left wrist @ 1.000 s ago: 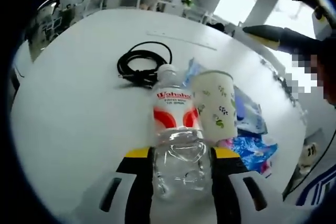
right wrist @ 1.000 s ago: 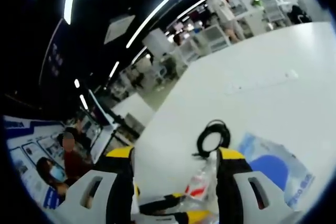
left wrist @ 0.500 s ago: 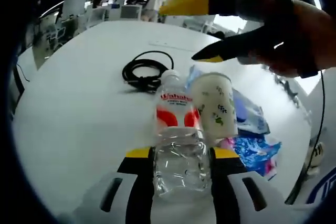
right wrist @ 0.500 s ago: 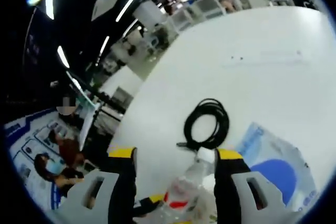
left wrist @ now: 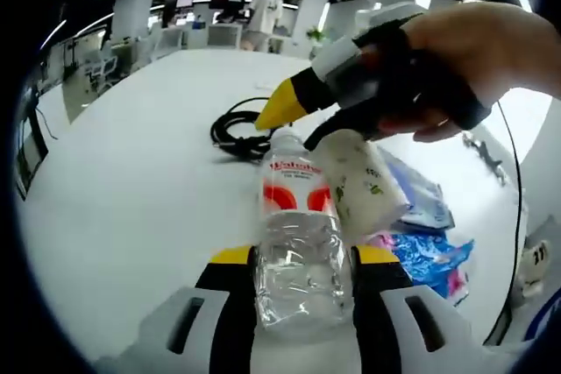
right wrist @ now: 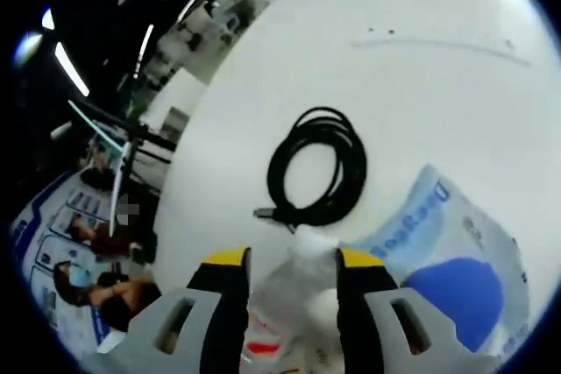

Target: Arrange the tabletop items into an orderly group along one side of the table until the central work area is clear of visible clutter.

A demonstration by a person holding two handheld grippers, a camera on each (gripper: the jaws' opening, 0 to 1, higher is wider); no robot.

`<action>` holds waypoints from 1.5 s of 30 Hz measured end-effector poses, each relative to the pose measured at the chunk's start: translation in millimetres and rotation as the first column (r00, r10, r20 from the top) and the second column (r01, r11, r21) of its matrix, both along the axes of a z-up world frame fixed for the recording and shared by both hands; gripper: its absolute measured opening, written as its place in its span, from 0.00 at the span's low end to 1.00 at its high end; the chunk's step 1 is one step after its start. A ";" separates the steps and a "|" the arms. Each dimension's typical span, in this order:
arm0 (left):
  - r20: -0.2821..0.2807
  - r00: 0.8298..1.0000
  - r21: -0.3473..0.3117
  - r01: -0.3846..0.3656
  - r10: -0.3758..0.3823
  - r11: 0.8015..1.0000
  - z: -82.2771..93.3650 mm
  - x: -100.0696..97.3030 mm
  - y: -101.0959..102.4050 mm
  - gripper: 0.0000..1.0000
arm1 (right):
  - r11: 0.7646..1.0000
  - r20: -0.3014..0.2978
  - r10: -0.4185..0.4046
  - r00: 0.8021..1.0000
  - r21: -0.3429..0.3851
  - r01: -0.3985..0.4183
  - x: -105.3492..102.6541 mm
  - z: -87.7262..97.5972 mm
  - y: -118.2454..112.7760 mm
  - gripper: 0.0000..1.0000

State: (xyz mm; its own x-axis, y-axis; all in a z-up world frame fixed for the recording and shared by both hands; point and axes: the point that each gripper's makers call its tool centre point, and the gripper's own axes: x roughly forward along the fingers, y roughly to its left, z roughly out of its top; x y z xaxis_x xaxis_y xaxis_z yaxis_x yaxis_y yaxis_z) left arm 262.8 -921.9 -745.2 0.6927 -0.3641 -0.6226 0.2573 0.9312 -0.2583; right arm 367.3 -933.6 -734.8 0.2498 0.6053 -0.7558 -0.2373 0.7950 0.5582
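Observation:
A clear water bottle (left wrist: 298, 251) with a red and white label lies between my left gripper's (left wrist: 298, 262) yellow-tipped jaws, which are shut on its body. A white paper cup (left wrist: 358, 183) with a leaf print leans against the bottle's right side. My right gripper (left wrist: 296, 124), held by a hand (left wrist: 478, 54), comes in from the upper right with its tips just over the bottle's white cap. In the right gripper view the cap (right wrist: 311, 238) sits between that gripper's (right wrist: 293, 260) jaws, which stand open on either side of it.
A coiled black cable (left wrist: 238, 129) (right wrist: 316, 168) lies on the white table (left wrist: 131, 190) beyond the bottle. Blue and white plastic packets (left wrist: 425, 234) (right wrist: 447, 256) lie to the right of the cup. Office desks and people are beyond the table's edge.
My right gripper has come down from high above to the bottle's cap, and its jaws have narrowed. The left gripper and bottle have stayed put.

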 end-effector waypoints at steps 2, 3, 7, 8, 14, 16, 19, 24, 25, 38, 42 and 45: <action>0.006 1.000 0.003 -0.002 0.002 1.000 -0.2 0.6 0.2 0.39 | 1.000 -0.021 0.003 1.000 -0.007 -0.003 -0.8 -3.1 1.8 0.32; 0.007 1.000 0.004 -0.002 0.002 1.000 -0.3 1.0 0.0 0.39 | 1.000 -0.029 0.013 0.999 -0.026 -0.014 -2.1 -5.7 2.4 0.30; 0.000 1.000 -0.004 -0.005 0.005 1.000 -1.9 2.7 1.1 0.40 | 0.997 -0.012 0.030 0.999 -0.071 -0.031 -4.8 -8.4 -0.4 0.23; -0.005 1.000 -0.011 -0.009 0.009 1.000 -2.0 2.0 1.9 0.40 | 0.998 -0.008 0.016 1.000 -0.064 -0.016 -3.6 -7.3 0.2 0.21; 0.003 1.000 -0.005 -0.016 0.017 1.000 -1.7 -0.2 1.8 0.40 | 0.998 0.063 0.043 0.997 -0.047 -0.040 -8.1 1.3 6.2 0.20; 0.006 1.000 -0.004 -0.014 0.014 1.000 -1.3 -0.9 1.9 0.39 | 0.999 0.090 0.035 0.995 -0.031 -0.032 -10.1 5.1 6.5 0.20; 0.011 1.000 0.003 -0.003 0.003 1.000 0.0 -2.3 2.5 0.39 | 1.000 0.146 0.029 0.989 0.004 -0.030 -12.2 15.0 8.3 0.20; 0.025 1.000 0.016 0.004 -0.004 1.000 3.8 -7.2 5.7 0.38 | 0.997 0.225 0.042 0.973 0.055 -0.056 -23.3 37.9 17.0 0.19; 0.028 1.000 0.020 0.003 -0.004 1.000 4.5 -7.7 6.7 0.38 | 0.995 0.240 0.043 0.970 0.073 -0.062 -25.1 42.7 20.2 0.19; 0.138 0.990 0.165 0.012 -0.035 0.986 17.9 -9.3 31.0 0.37 | 0.973 0.501 0.143 0.854 0.086 -0.213 -49.8 100.9 43.9 0.18; 0.204 0.978 0.207 -0.007 -0.037 0.978 32.5 -0.6 41.1 0.37 | 0.970 0.529 0.109 0.841 0.130 -0.207 -43.7 116.5 48.6 0.18; 0.244 0.969 0.218 -0.011 -0.043 0.976 43.4 6.3 47.6 0.37 | 0.964 0.560 0.084 0.824 0.164 -0.210 -39.1 130.4 53.4 0.18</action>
State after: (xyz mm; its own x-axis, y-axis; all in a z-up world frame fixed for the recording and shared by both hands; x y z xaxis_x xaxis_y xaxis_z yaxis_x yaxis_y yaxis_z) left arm 269.1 -874.3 -701.8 0.8293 -0.2519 -0.4989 0.3025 0.9529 0.0218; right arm 328.2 -880.2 -604.4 0.4763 0.7955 -0.3745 -0.6561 0.6051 0.4509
